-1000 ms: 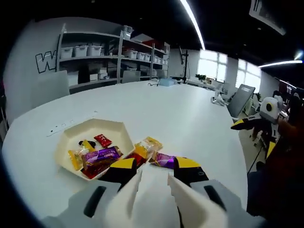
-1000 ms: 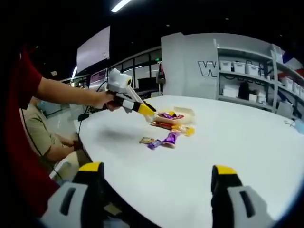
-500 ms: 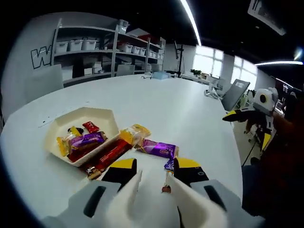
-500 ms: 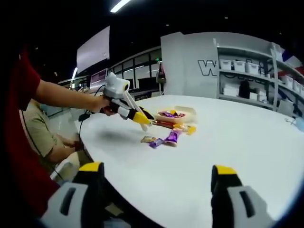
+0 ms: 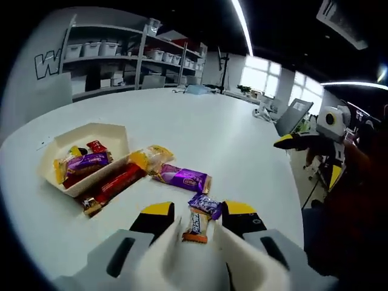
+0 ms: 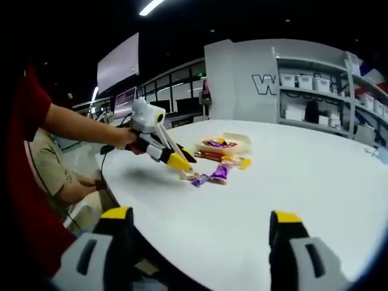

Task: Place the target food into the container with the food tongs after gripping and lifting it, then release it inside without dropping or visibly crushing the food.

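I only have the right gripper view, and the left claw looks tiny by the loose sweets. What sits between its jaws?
Observer: A small candy with orange ends lies on the table between the open jaws of the left claw, not gripped.
Operator: Anything crowding it?
Observer: A purple-wrapped candy lies right at its far end.
Operator: Room in the container?
Observer: The cream tray holds several wrapped candies on its near side; the far part of its floor looks bare.

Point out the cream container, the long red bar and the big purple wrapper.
cream container (image 5: pixel 115 134): left gripper view, bare right wall.
long red bar (image 5: pixel 115 183): left gripper view, middle of wrapper.
big purple wrapper (image 5: pixel 183 178): left gripper view, centre of pack.
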{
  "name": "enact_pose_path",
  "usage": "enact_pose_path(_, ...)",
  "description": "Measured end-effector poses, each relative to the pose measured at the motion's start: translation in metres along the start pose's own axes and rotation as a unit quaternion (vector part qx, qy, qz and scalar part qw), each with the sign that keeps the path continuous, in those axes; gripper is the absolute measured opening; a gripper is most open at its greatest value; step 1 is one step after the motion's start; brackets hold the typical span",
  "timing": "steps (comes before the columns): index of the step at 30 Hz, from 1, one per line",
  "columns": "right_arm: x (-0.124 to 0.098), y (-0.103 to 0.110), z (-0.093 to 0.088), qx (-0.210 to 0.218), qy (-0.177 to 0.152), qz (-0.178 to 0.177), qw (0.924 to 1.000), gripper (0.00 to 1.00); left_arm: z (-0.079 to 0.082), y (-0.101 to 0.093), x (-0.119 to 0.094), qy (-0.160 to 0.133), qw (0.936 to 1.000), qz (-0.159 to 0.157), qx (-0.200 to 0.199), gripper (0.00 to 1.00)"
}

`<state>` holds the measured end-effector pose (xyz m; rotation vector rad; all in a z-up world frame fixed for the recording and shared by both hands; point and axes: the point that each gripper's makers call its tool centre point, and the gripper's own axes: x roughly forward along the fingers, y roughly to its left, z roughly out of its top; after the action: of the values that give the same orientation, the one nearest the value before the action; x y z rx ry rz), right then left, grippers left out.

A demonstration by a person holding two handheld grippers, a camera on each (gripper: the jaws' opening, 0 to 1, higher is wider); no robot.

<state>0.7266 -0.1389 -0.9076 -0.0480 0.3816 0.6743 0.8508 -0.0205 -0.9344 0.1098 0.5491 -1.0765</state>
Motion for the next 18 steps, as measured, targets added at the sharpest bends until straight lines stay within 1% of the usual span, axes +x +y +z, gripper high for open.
enact_pose_path(8,0.0033,-0.0014,-0.0037,0.002,0.004,0.000,1.0000,0.92,-0.0015,0.0006,0.0010,-0.001,1.0000,0.000,0.003,0.29)
enact_pose_path(11,0.0046,-0.0012,-0.0055,-0.001,0.009,0.001,1.0000,0.92,-0.0022,-0.0007,0.0007,-0.001,0.9997,-0.003,0.022,0.28)
enact_pose_path(12,0.0048,-0.0012,-0.0062,-0.001,0.010,0.001,0.9999,0.92,-0.0026,-0.0009,0.0009,0.000,0.9994,-0.001,0.035,0.27)
enact_pose_path(14,0.0052,0.0003,-0.0064,0.010,0.009,0.009,0.9999,0.93,-0.0033,-0.0019,0.0012,0.002,0.9985,0.000,0.055,0.26)
enact_pose_path(16,0.0055,0.0001,-0.0061,0.012,0.008,0.009,0.9999,0.93,-0.0028,-0.0019,0.0011,0.001,0.9986,0.002,0.052,0.26)
enact_pose_path(17,0.0058,-0.0003,-0.0060,0.010,0.007,0.009,0.9999,0.93,-0.0026,0.0002,0.0008,-0.001,0.9993,0.008,0.037,0.25)
enact_pose_path(18,0.0063,-0.0006,-0.0065,0.010,0.009,0.008,0.9999,0.93,-0.0023,0.0014,0.0007,-0.002,0.9992,0.008,0.039,0.24)
